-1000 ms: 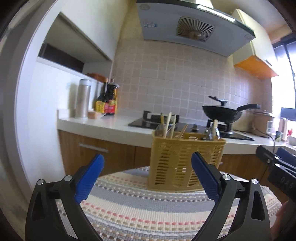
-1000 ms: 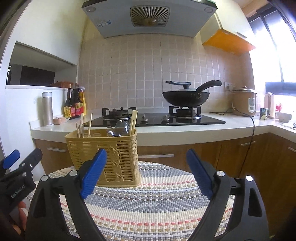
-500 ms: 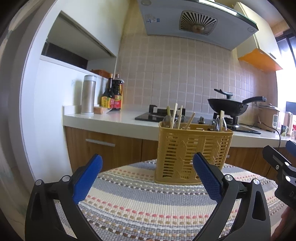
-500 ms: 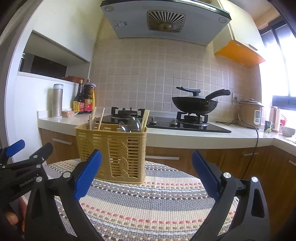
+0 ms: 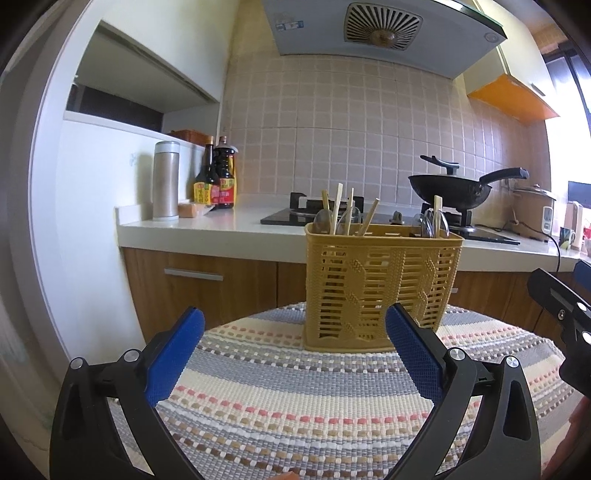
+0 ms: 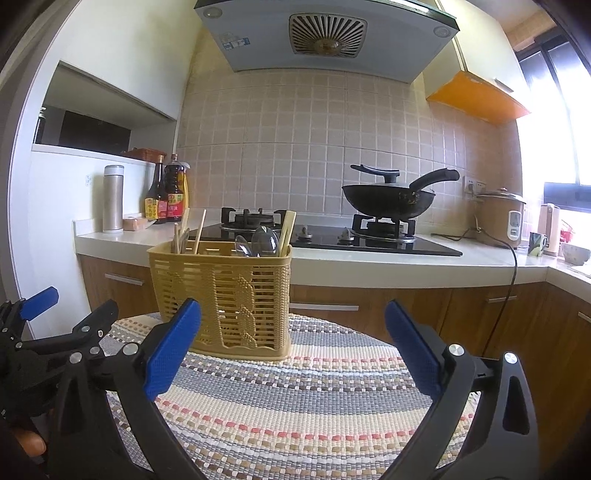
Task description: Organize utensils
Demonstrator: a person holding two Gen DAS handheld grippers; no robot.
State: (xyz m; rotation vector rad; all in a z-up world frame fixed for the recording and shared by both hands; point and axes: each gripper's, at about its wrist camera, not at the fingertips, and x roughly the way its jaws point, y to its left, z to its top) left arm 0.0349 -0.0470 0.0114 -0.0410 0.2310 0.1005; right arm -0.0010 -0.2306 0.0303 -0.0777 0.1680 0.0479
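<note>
A yellow slatted utensil basket (image 5: 380, 288) (image 6: 225, 295) stands upright at the far side of a round striped mat (image 5: 295, 391) (image 6: 295, 398). Wooden chopsticks (image 5: 338, 210) (image 6: 199, 230) and clear spoons (image 5: 428, 223) (image 6: 264, 242) stick out of its top. My left gripper (image 5: 295, 354) is open, blue pads wide apart, with nothing between them, a short way before the basket. My right gripper (image 6: 293, 350) is open too and empty, to the right of the basket. Each gripper shows at the edge of the other's view.
Behind the mat runs a white counter (image 6: 369, 262) with wooden cabinets, a gas hob, a black wok (image 6: 388, 201), sauce bottles (image 6: 166, 195), a steel flask (image 6: 112, 199) and a rice cooker (image 6: 502, 218). A range hood (image 6: 325, 33) hangs above.
Both views have tilted slightly, so the basket and counter sit lower and straighter in frame. The right gripper's pads have spread a little wider. Nothing was taken hold of or let go.
</note>
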